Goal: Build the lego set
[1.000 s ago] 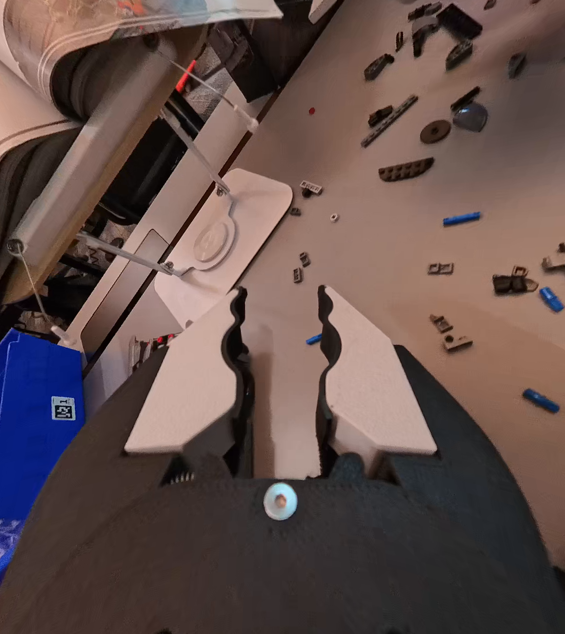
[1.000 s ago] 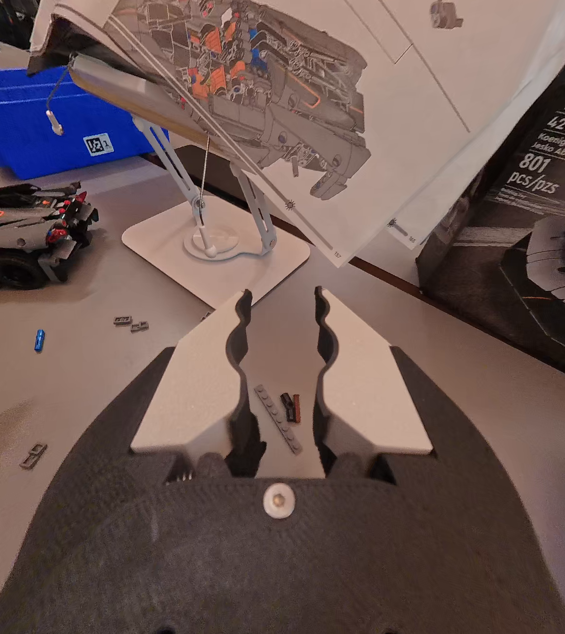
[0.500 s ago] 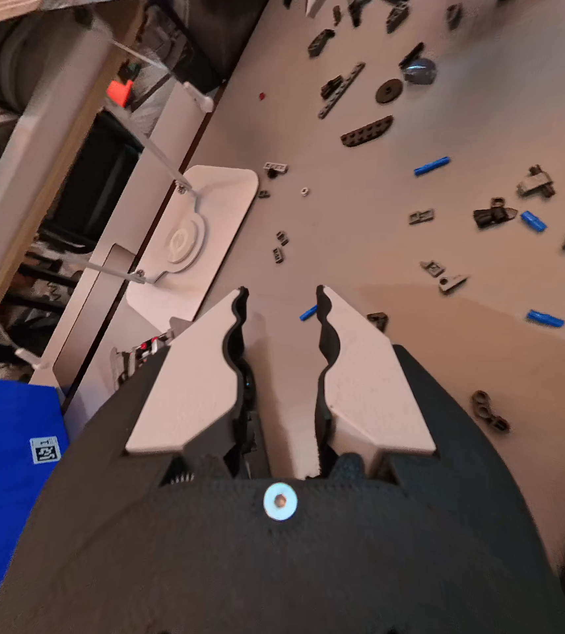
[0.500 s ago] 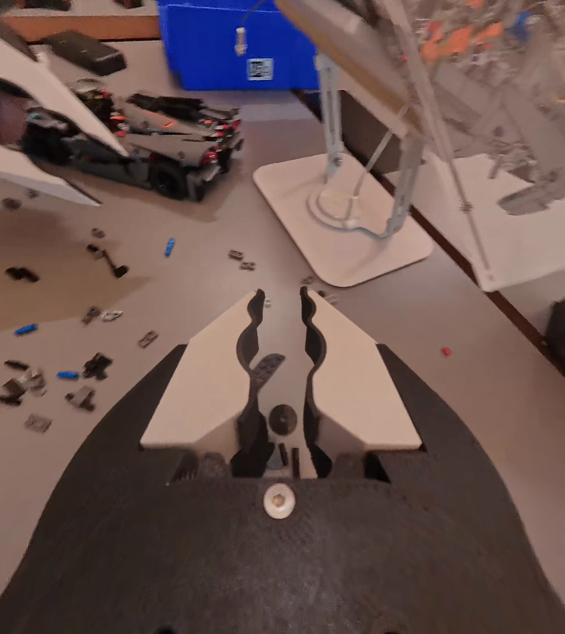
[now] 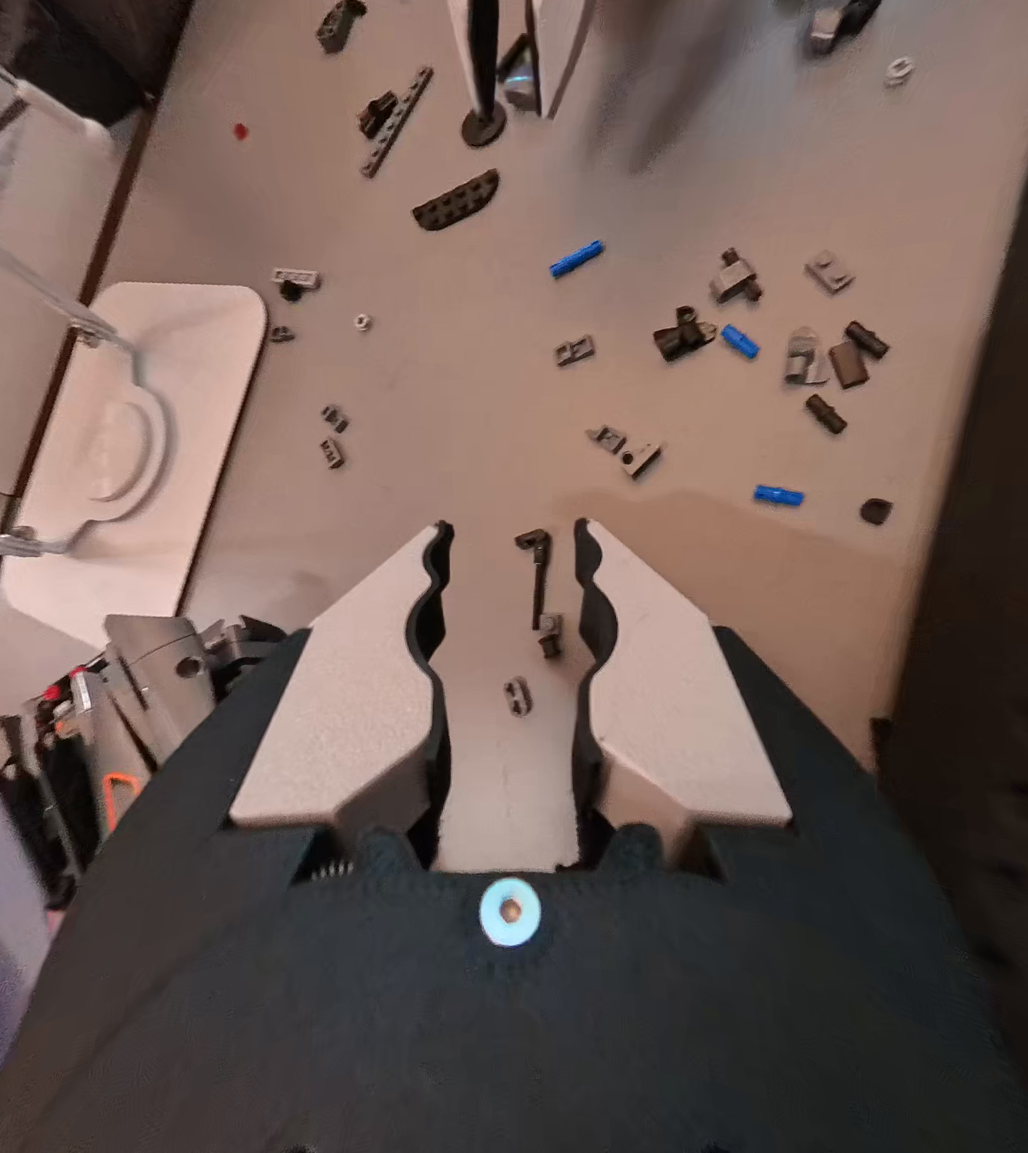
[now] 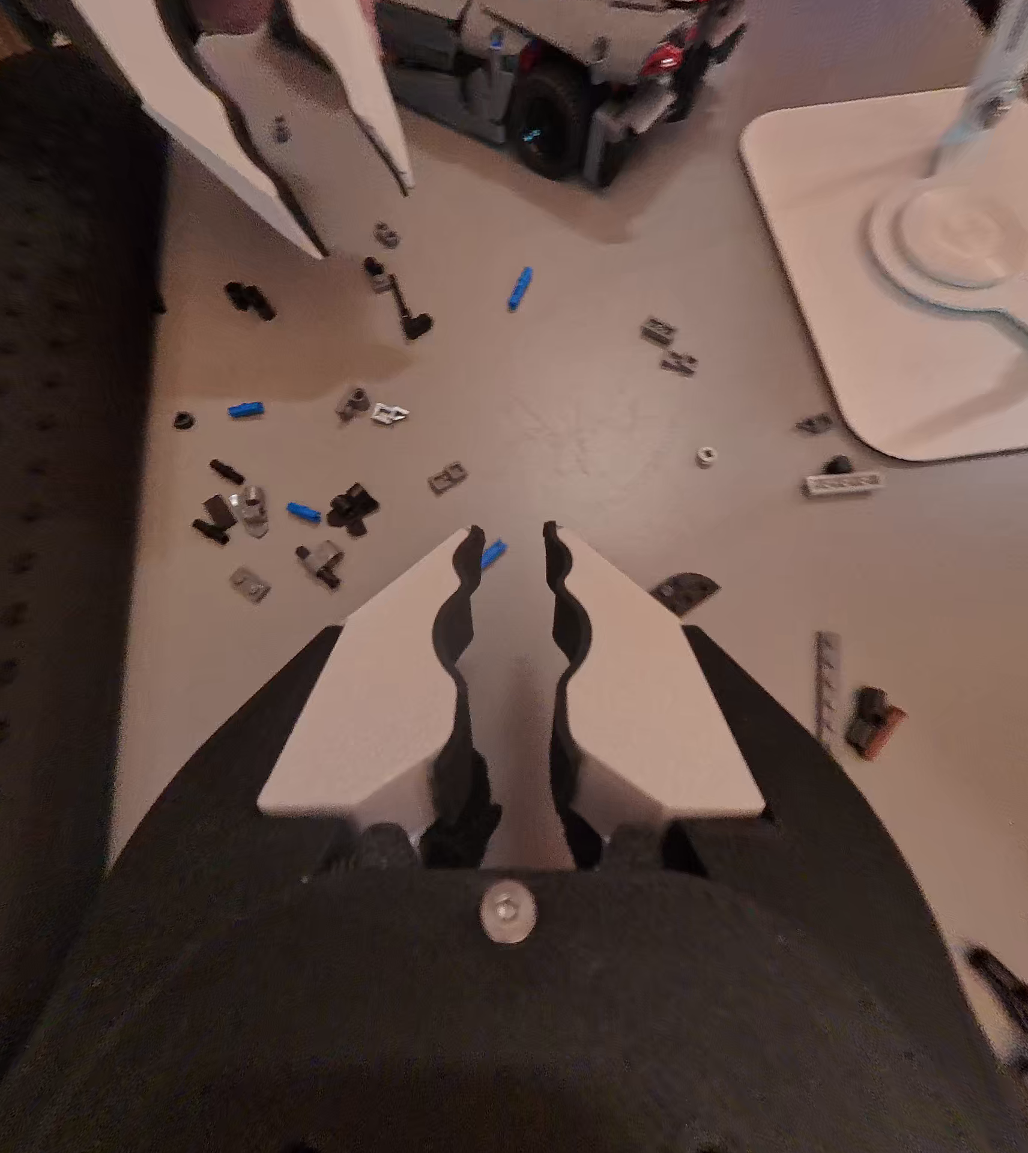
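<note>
Loose Lego pieces lie scattered on the beige table (image 5: 468, 374). My left gripper (image 5: 513, 530) is open and empty, low over the table, with a thin black rod piece (image 5: 538, 580) and a small link (image 5: 518, 695) lying between its fingers. The partly built grey car (image 5: 125, 705) sits at its lower left. My right gripper (image 6: 513, 531) is open and empty, a blue pin (image 6: 493, 554) lying by its left fingertip. In the right wrist view the left gripper (image 6: 362, 218) hangs at the top left above the rod piece (image 6: 402, 302), beside the car (image 6: 561, 81).
A white stand base (image 5: 143, 405) (image 6: 936, 281) sits by the table edge. Blue pins (image 5: 575, 257), a dark curved plate (image 5: 455, 203) (image 6: 686, 593) and a long thin plate (image 5: 396, 121) (image 6: 826, 680) lie about. A dark perforated panel (image 6: 31, 437) borders one side. Left tips to right tips: about 15 centimetres.
Both grippers have swung over the loose pieces. The left one now has the rod piece between its fingers. The right one turned away from the instruction booklet and its jaws narrowed a little.
</note>
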### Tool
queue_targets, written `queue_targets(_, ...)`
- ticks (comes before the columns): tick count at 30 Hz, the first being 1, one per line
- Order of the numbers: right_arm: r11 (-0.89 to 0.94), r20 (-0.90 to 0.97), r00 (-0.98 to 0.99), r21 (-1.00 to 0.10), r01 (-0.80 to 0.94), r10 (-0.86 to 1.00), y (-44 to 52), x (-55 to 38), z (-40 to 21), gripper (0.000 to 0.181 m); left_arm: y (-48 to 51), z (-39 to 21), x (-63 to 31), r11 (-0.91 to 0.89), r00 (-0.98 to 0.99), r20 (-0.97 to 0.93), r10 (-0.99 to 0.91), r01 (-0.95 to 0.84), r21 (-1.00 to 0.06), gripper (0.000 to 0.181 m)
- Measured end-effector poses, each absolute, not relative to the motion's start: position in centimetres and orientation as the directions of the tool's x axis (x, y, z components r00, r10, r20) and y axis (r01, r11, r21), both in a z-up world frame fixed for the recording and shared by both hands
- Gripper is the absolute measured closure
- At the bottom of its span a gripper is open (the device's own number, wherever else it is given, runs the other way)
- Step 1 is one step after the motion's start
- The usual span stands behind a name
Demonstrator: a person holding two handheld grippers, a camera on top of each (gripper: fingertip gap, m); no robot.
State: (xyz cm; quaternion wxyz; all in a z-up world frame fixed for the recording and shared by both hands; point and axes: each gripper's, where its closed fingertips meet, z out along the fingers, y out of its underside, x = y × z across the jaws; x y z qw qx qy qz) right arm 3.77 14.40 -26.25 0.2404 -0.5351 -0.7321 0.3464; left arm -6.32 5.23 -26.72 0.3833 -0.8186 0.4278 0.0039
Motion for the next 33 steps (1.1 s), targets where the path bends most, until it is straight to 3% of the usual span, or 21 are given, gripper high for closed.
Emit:
queue_targets(8, 0.312, -0.044, -0.493, -0.726, 0.613, 0.869, 9.2, 2.5, -28.1, 0.165, 4.5, -27.2, -5.7, -0.328, 0.595, -0.323, -0.736, -0.731, -0.598, 0.148)
queue_targets(15, 0.336, -0.039, -0.494, -0.686, 0.645, 0.868, 8.9, 2.3, -29.5, 0.165, 2.9, -26.0, -5.8, -0.282, 0.508, -0.271, -0.817, -0.763, -0.582, 0.153)
queue_targets(18, 0.335, -0.042, -0.491, -0.681, 0.652, 0.87, 9.1, 2.3, -29.7, 0.165, -0.6, -26.5, -5.9, -0.291, 0.399, -0.121, -0.909, -0.816, -0.5, 0.152)
queue_targets(21, 0.336, -0.04, -0.49, -0.679, 0.653, 0.871, 9.2, 2.3, -29.8, 0.166, -2.3, -27.7, -6.7, -0.274, 0.338, -0.101, -0.936, -0.877, -0.394, 0.156)
queue_targets(28, 0.346, -0.024, -0.488, -0.675, 0.652, 0.873, 9.3, 2.2, -29.9, 0.166, -3.6, -30.8, -5.9, -0.285, 0.31, -0.035, -0.95, -0.907, -0.311, 0.148)
queue_targets(33, 0.351, -0.017, -0.487, -0.671, 0.653, 0.873, 9.4, 2.2, -30.0, 0.166, -3.3, -31.6, -5.4, -0.288, 0.315, -0.037, -0.948, -0.903, -0.32, 0.153)
